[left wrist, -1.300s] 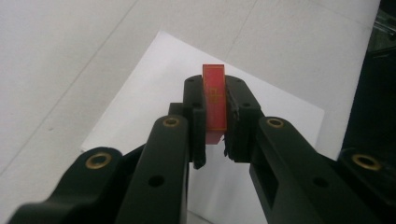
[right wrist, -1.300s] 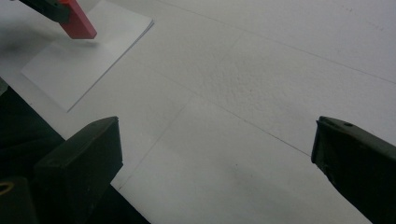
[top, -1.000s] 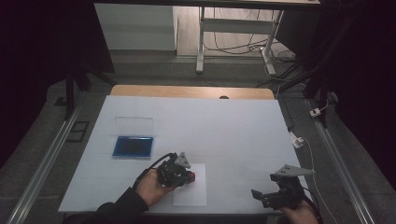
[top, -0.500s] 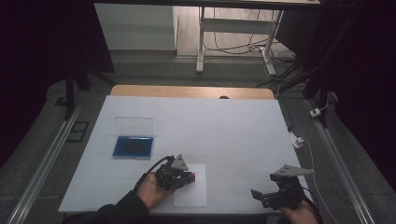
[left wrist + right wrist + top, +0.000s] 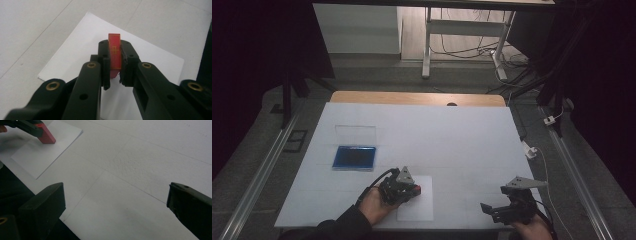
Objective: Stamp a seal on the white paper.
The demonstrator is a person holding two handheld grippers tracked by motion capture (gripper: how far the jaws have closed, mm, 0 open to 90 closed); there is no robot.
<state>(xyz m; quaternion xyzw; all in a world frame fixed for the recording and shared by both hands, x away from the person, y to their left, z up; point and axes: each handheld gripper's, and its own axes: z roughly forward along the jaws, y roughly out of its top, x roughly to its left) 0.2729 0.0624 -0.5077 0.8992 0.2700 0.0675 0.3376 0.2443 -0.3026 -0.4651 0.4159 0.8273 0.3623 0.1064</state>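
A: Red stamp [image 5: 115, 51] clamped upright in left gripper [image 5: 115, 63], pressed w/ its base on the white paper sheet [image 5: 419, 207] at the table's [image 5: 452, 135] near edge.

B: Any change?

A: Barely; vs a sec ago the left hand sits a touch nearer the sheet's left edge. Looks like stamping's underway.

B: Right gripper [image 5: 507, 207]?

A: Jaws wide apart, empty, resting near the front right. Blue ink pad [image 5: 355, 157] lies well apart, left
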